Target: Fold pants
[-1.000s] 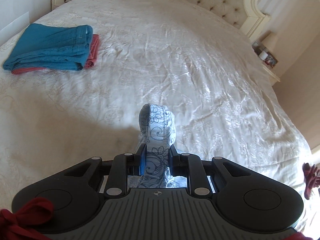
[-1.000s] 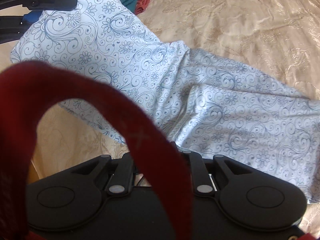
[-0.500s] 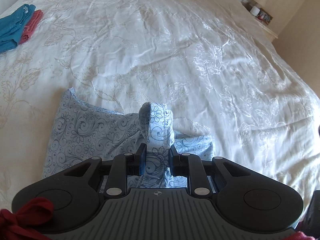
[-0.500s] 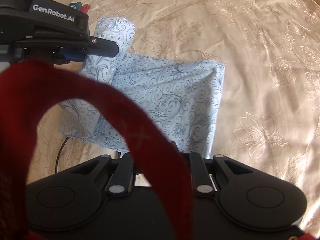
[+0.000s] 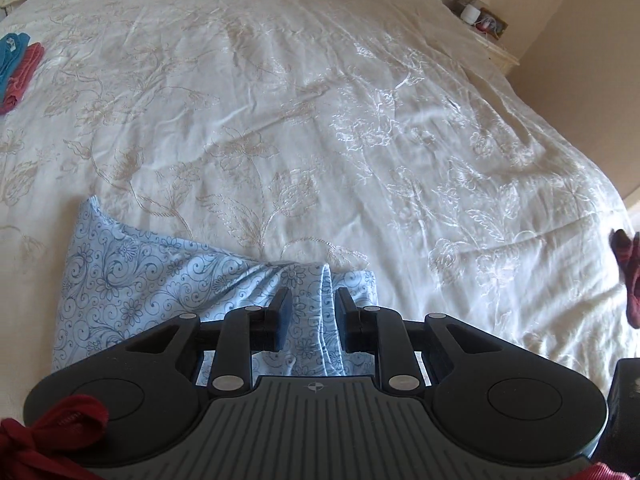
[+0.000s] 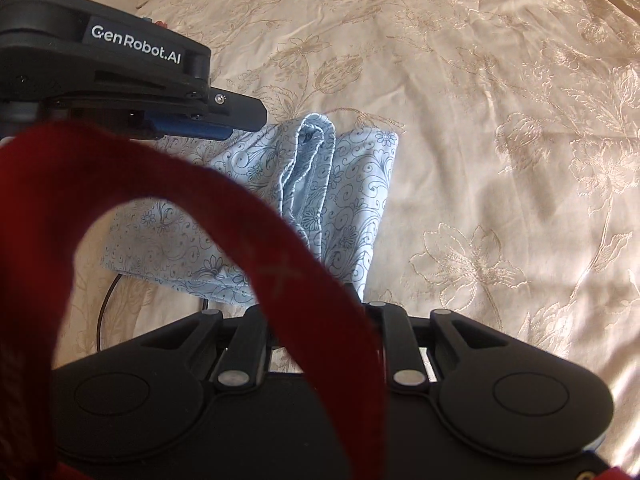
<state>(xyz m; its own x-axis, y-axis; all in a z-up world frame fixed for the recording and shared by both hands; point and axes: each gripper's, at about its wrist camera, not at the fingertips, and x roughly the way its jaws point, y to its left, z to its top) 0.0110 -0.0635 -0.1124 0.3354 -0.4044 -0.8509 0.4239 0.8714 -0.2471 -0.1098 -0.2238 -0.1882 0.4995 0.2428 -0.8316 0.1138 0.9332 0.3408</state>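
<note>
Left hand-held gripper, jaws spread, straddles a raised ridge of folded blue floral-print pants on an embroidered cream bedspread; right hand-held gripper's grip cannot be told, a red strap at 6 o'clock hiding it.

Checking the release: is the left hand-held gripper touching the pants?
Cannot tell. In the left wrist view the left hand-held gripper is open around a pants ridge; contact with either pad is unclear.
</note>
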